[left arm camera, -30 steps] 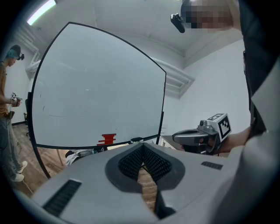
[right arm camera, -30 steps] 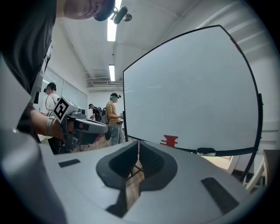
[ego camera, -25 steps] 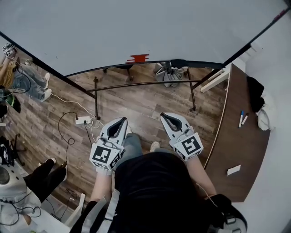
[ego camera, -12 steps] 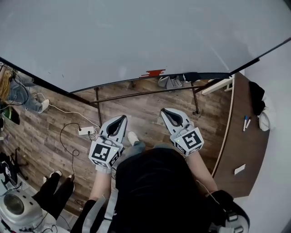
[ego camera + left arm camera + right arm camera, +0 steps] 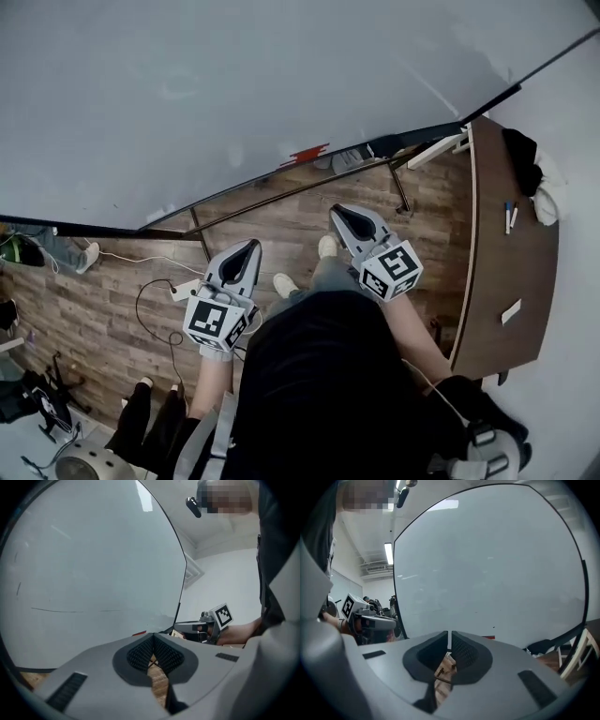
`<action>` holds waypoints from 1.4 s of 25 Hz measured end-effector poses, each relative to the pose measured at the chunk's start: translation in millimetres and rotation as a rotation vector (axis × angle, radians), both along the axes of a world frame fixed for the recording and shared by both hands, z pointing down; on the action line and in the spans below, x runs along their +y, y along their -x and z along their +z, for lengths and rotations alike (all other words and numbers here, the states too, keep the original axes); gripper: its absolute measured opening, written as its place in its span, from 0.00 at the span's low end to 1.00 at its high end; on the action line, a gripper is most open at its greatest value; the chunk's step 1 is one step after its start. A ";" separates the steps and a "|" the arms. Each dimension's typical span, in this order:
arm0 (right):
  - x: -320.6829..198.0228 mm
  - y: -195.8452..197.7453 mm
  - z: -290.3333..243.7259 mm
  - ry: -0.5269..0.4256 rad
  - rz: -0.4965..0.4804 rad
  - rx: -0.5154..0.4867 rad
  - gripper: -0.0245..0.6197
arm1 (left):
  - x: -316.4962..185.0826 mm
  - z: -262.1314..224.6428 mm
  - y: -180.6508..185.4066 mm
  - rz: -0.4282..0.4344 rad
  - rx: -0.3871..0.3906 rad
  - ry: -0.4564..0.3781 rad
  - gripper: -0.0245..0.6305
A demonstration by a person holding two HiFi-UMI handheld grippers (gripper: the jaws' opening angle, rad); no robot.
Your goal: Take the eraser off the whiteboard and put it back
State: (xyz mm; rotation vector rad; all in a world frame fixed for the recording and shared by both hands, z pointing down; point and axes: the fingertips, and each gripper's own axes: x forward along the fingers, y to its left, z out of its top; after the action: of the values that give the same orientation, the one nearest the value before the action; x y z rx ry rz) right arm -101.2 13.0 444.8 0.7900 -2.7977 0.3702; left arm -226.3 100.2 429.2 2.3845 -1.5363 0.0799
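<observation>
Eraser (image 5: 307, 153) on lower edge of whiteboard (image 5: 234, 84); desk (image 5: 506, 253) at right.

The head camera looks steeply down from above the person, with the whiteboard (image 5: 281, 84) filling its upper half. Each gripper camera sits close before that whiteboard, looking almost level along the left gripper (image 5: 152, 638) or the right gripper (image 5: 449, 637). All three views share its lower edge, where a red thing (image 5: 305, 153), perhaps the eraser, shows.

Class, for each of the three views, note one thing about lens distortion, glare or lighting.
Head view: the wide lens bows the whiteboard's straight lower edge into a curve, and the light is even. Left gripper view: fisheye with dark corners, and a streak of glare near the whiteboard's top. Right gripper view: the same rounding, with a paler patch of glare at the upper left.
</observation>
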 end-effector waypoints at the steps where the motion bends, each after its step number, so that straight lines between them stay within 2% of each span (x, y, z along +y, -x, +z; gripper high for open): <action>1: -6.5 -3.8 2.9 0.008 0.018 -0.002 0.07 | -5.0 0.7 -1.4 0.012 -0.002 0.004 0.05; 16: -107.1 -107.6 63.2 0.197 0.340 -0.107 0.07 | -85.0 10.1 -45.0 0.174 -0.031 0.088 0.05; 21: -131.8 -140.1 92.1 0.275 0.421 -0.144 0.08 | -110.6 17.3 -57.2 0.198 -0.053 0.114 0.05; 23: -140.5 -150.2 101.6 0.315 0.446 -0.169 0.12 | -118.3 18.1 -62.5 0.208 -0.062 0.123 0.05; 25: -149.8 -158.6 111.5 0.360 0.470 -0.199 0.21 | -125.6 19.1 -68.5 0.220 -0.072 0.132 0.05; 31: -179.7 -172.7 143.3 0.507 0.525 -0.311 0.40 | -146.4 25.9 -83.8 0.259 -0.096 0.167 0.05; 35: -195.2 -177.4 159.6 0.584 0.544 -0.377 0.45 | -156.8 28.3 -90.3 0.266 -0.116 0.189 0.05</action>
State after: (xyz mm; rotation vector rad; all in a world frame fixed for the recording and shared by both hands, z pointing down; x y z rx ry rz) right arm 76.2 -182.1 604.4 1.4134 -2.4794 1.4732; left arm -136.0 -56.6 457.5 2.4506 -1.1885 0.4092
